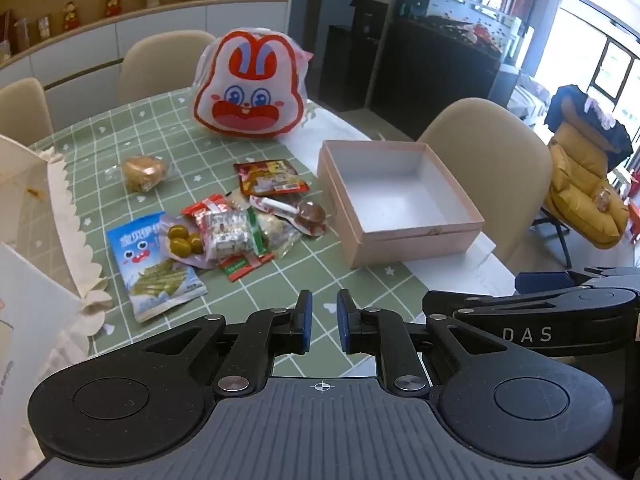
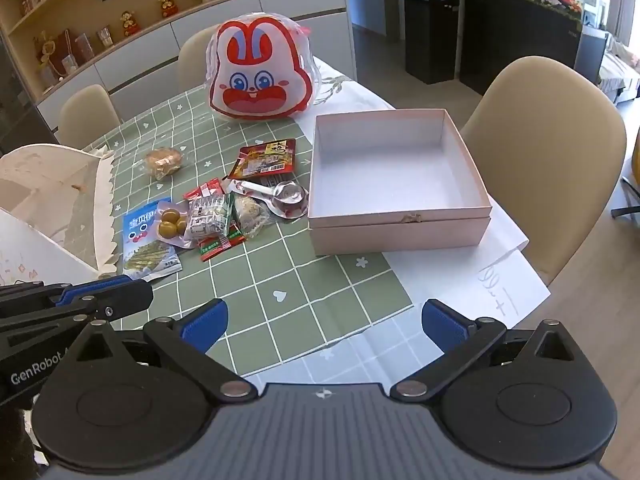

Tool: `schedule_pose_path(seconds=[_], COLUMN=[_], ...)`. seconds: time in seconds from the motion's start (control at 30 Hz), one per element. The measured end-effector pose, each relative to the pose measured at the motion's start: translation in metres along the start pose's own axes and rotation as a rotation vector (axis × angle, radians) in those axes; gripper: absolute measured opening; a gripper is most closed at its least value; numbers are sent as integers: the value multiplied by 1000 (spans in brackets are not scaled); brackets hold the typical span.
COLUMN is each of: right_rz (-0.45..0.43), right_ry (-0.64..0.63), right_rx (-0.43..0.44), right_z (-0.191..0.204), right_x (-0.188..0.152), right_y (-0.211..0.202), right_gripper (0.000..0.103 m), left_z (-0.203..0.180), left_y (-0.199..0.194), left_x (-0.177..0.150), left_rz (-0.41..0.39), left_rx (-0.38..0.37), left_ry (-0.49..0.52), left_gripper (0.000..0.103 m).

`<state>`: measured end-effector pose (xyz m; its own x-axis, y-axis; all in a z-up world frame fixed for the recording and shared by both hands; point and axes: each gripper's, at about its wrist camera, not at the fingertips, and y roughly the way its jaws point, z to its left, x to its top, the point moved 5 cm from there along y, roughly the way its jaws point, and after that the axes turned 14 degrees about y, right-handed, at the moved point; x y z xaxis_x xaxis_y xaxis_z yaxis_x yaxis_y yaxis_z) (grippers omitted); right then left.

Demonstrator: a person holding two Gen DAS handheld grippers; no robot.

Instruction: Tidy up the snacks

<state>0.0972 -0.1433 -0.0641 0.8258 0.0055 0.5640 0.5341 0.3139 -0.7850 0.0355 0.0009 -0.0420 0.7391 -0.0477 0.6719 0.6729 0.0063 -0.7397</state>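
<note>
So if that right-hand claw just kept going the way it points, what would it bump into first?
Probably the green checked tablecloth ahead of the open right gripper, short of the empty pink cardboard box; depth is uncertain.

beige chairs (image 2: 552, 152) round table | figurines on shelf (image 2: 168, 4) | yellow armchair (image 1: 580, 196) | white paper (image 2: 508, 280)

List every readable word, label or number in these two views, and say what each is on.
"DAS": on the right tool's black body, seen in the left wrist view; the word may be cut off.
"GenRobot": on the left tool's body, seen in the right wrist view.
Blue snack packet: large white characters, not legible.
Red sauce packet: printing too small to read.
White paper: handwritten scribble, unclear.
</note>
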Motion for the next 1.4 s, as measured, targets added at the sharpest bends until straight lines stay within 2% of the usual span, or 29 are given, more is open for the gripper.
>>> schedule_pose_path(seconds=[1.4], right_rz=[-3], right_ry=[1], right_rx=[-6], right_z=[2], right_x=[-1], right_y=[-3], right_gripper=[103], left_z=[-3], left_y=[2], left_x=[-5], left_rz=[13], left_rx=[-21], left_ry=[-9], left_gripper=[17])
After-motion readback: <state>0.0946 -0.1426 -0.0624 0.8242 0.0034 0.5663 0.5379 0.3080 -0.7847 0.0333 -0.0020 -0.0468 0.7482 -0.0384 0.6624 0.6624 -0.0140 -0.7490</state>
